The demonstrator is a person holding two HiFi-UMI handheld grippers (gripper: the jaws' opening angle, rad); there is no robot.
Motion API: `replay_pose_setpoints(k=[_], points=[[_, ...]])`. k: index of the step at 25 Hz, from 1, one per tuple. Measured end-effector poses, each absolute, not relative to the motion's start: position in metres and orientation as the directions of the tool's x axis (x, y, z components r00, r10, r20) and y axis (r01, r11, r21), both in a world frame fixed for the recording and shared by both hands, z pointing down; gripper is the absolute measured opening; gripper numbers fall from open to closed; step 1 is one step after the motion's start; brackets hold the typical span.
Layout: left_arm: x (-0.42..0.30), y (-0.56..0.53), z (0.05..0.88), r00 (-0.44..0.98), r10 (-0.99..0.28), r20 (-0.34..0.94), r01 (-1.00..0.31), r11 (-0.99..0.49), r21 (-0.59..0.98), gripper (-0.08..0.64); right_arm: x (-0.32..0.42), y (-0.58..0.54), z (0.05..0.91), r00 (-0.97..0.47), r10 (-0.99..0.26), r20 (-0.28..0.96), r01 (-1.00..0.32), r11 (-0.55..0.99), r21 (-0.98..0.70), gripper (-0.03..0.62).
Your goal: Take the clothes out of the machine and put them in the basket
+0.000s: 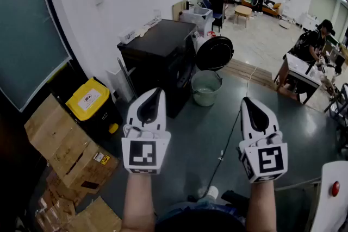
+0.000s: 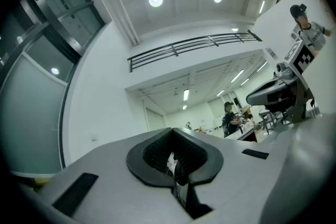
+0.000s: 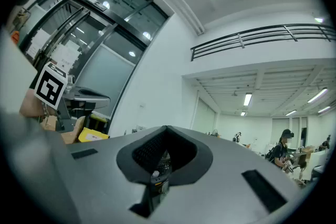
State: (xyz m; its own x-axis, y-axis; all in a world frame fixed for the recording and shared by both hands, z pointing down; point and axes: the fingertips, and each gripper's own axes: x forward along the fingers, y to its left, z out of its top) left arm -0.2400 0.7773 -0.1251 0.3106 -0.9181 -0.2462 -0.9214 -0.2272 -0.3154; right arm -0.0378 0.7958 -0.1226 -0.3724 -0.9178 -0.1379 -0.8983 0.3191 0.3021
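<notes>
The black washing machine (image 1: 163, 57) stands against the white wall, its round door (image 1: 215, 53) swung open to the right. A pale green basket (image 1: 205, 88) sits on the floor just in front of the door. No clothes show in any view. My left gripper (image 1: 156, 93) and right gripper (image 1: 246, 101) are held side by side in front of me, short of the machine, both shut with nothing between the jaws. In the left gripper view the jaws (image 2: 173, 136) meet and point up at the wall and ceiling. The right gripper view shows shut jaws (image 3: 164, 134) too.
A yellow-lidded black bin (image 1: 89, 100) and cardboard boxes (image 1: 60, 144) lie left of the machine. A cable (image 1: 228, 136) runs across the grey floor. A white table (image 1: 302, 70) with a person (image 1: 311, 41) stands at the right. A white post with a red button (image 1: 333, 193) is near right.
</notes>
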Motion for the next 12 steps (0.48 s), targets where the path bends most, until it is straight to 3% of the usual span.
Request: replay_pose_setpoints(k=[12], points=[[-0.218,0.765,-0.122,0.324,-0.918,-0.227,-0.915,-0.243,-0.323,-0.002,-0.012,0.786,-0.128,-0.333,-0.922,-0.197,-0.920,0.273,0.281,0.000]])
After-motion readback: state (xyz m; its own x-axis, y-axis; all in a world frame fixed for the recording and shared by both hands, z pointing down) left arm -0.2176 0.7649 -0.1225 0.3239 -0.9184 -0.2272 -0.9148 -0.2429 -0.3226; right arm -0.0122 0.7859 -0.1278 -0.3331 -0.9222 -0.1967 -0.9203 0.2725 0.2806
